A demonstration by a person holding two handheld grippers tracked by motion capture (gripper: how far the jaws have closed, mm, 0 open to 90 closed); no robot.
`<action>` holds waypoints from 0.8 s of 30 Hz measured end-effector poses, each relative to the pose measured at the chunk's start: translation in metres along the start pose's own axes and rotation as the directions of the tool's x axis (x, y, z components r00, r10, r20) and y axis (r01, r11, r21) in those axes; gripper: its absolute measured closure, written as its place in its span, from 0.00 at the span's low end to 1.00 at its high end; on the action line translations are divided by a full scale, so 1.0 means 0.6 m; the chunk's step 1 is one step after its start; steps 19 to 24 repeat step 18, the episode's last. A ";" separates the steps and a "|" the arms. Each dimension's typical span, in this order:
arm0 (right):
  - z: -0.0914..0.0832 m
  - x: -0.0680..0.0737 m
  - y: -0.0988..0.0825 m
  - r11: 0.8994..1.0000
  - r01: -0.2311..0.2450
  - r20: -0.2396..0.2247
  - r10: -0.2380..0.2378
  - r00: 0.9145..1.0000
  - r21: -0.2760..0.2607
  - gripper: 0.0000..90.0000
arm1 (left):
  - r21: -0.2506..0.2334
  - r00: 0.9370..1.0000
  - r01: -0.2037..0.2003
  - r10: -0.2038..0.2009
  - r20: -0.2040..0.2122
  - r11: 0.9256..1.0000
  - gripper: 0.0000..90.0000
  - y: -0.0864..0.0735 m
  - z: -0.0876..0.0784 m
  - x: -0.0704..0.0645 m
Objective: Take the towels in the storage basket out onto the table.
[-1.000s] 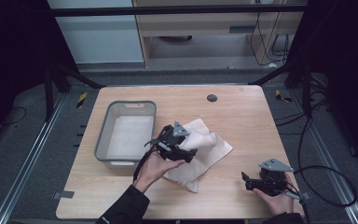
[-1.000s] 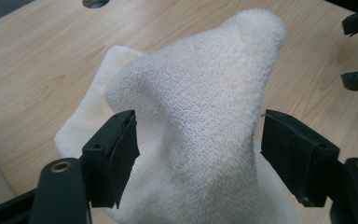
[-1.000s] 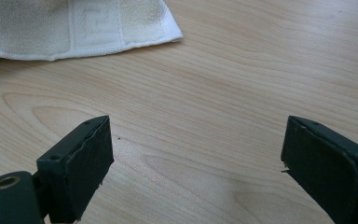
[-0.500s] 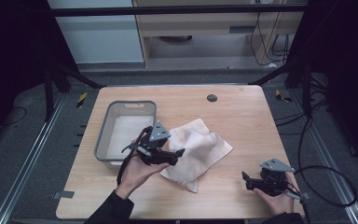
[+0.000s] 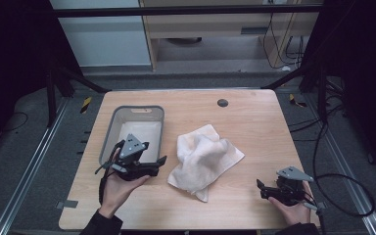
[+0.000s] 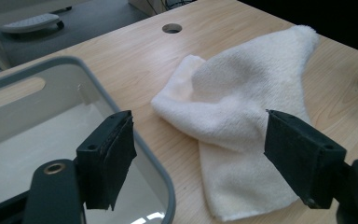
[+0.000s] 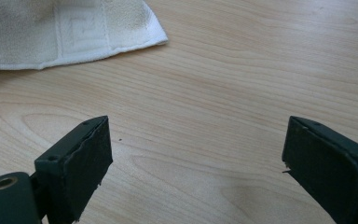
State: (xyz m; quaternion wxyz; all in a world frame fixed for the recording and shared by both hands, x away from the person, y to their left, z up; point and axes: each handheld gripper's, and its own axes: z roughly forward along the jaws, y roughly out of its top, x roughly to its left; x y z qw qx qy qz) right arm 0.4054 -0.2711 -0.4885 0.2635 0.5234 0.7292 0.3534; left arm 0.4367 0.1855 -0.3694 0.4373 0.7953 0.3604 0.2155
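Near the front edge of the table point(image 5: 235, 210), at its right corner, the right gripper point(image 5: 264, 190) is rested on the wood with jaws spread wide and nothing between them. Toward the front left, the left gripper point(image 5: 159, 164) is held just over the near rim of the bin point(image 5: 108, 132), jaws likewise parted and empty, as is confirmed in the left gripper view, where the towel point(image 6: 242, 116) is seen beyond the pads point(image 6: 109, 156), untouched. The towel point(image 5: 203, 159) is left crumpled at mid-table, just right of the bin and apart from it.

By the look of things, the towel is to be lifted into the bin. A raised fold should be pinched rather than a flat hem, so that the cloth is carried clear of the rim; the far corner may need to be gathered by the right gripper to stop it trailing.

Pale wood grain is shown throughout, with a cable hole point(image 5: 222, 102) near the far edge. Beyond it, grey floor, black frame legs and light cabinets are made out.
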 end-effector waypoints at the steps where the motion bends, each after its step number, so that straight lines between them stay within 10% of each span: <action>1: 0.000 -0.001 0.000 1.000 0.002 0.001 -0.002 1.000 -0.001 0.09 | 0.004 1.000 0.003 -0.003 -0.008 1.000 0.26 -0.007 -0.005 0.005; 9: -0.001 -0.004 -0.002 1.000 -0.006 0.011 0.006 1.000 -0.005 0.09 | -0.027 0.994 0.053 -0.056 -0.099 0.998 0.27 -0.055 -0.033 0.039; 18: -0.003 -0.007 -0.002 1.000 -0.013 0.016 0.013 1.000 -0.012 0.08 | -0.082 0.973 0.111 -0.125 -0.196 0.990 0.27 -0.116 -0.072 0.074; 24: -0.003 -0.007 -0.002 1.000 -0.013 0.016 0.013 1.000 -0.012 0.08 | -0.082 0.973 0.111 -0.125 -0.196 0.990 0.27 -0.116 -0.072 0.074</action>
